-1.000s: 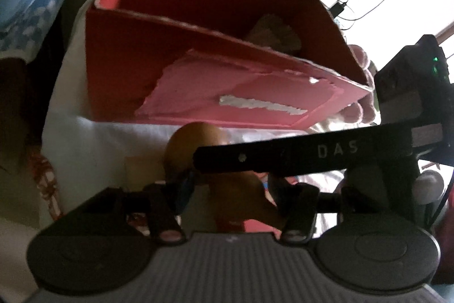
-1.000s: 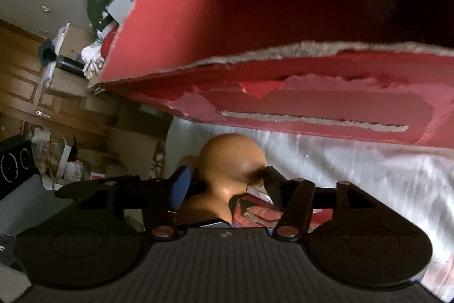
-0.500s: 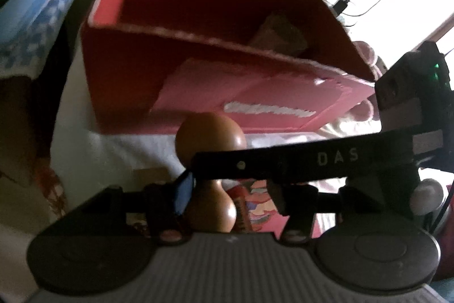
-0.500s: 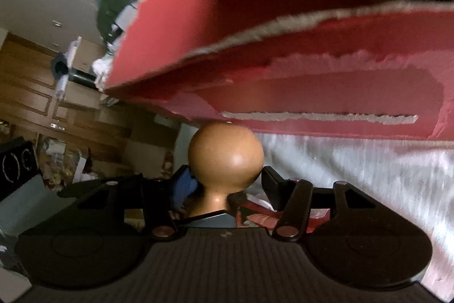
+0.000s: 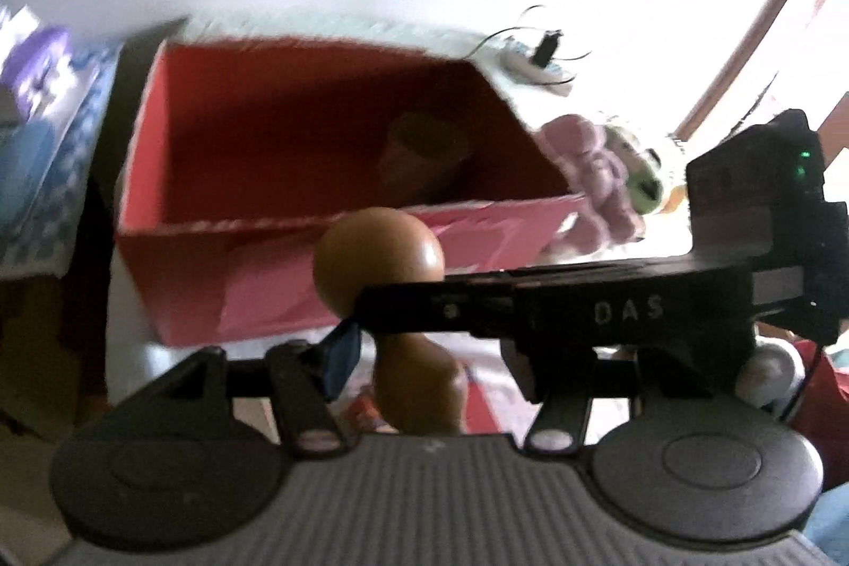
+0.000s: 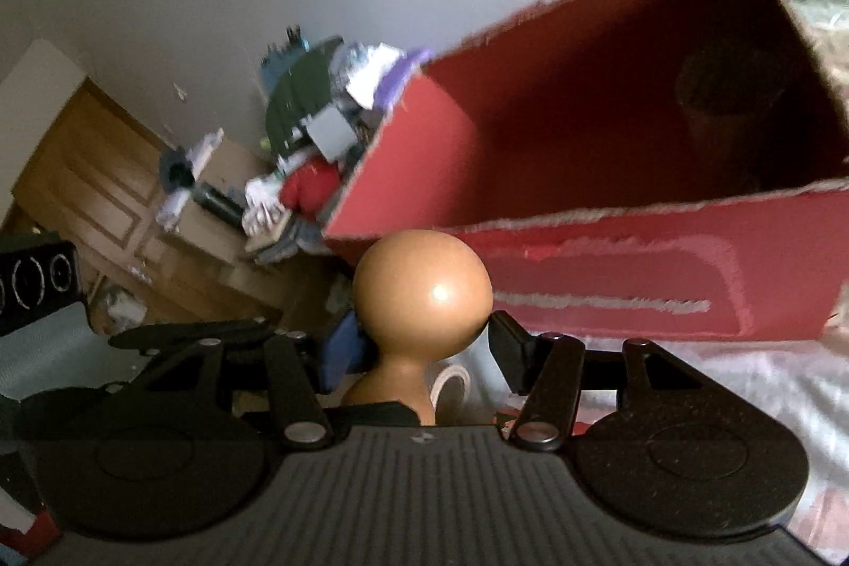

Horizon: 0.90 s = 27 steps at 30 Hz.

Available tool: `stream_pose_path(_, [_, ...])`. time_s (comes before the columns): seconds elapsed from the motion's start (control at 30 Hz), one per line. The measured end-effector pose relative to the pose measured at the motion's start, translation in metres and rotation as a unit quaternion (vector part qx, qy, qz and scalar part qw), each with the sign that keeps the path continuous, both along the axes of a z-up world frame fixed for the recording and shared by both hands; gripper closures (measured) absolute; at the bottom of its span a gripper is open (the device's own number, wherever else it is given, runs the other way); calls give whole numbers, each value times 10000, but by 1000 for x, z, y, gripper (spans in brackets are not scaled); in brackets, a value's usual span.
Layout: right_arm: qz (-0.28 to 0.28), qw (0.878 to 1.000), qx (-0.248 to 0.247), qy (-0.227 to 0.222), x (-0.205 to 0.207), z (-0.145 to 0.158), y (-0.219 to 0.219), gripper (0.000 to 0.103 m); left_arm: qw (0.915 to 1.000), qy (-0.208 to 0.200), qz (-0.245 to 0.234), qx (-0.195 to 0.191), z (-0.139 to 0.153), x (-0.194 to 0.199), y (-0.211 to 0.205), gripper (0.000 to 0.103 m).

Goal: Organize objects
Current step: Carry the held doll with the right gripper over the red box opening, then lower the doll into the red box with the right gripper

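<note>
brown object inside red box blurred, unidentifiable.

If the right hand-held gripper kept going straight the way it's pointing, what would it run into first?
Probably the red cardboard box: its torn front wall lies just beyond the right hand-held gripper, which carries a brown wooden gourd-shaped piece between its fingers. Depth is hard to judge through the fisheye.
</note>
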State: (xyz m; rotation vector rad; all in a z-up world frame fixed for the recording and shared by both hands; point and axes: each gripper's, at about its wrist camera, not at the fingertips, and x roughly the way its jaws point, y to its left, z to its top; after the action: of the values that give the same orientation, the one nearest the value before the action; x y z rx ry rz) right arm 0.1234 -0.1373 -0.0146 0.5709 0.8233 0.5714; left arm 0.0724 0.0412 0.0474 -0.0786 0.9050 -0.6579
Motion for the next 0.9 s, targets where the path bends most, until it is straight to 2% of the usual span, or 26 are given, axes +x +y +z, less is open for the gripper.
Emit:
stream_pose_path(0.2, [-269,9990,32,-352,-10,25,-14,45,9986,-446,-277,-31,25,-3,-17,44])
stream_pose_path(0.4, [-528,9971,8,-552,4,42,-25,45,9954,-813,-506,13,44,15,-36,44])
stream_pose_path(0.53, [-655,9950,-212,-728,24,57,-29,45,9921,-1087,-620,116,54,36,-48,44])
stream_pose_path(0.67, [-700,9930,-503,-811,47,65,-32,45,9908,-1164,-680,136,57,60,-52,44])
stream_pose_path(0.77, [-682,9932,-628,-697,67,62,-35,45,9908,-1150,-667,245,49,80,-55,44])
stream_pose_path(0.9, [-635,9942,-765,-412,90,48,-36,46,9931,-940,-597,371,31,107,-56,45])
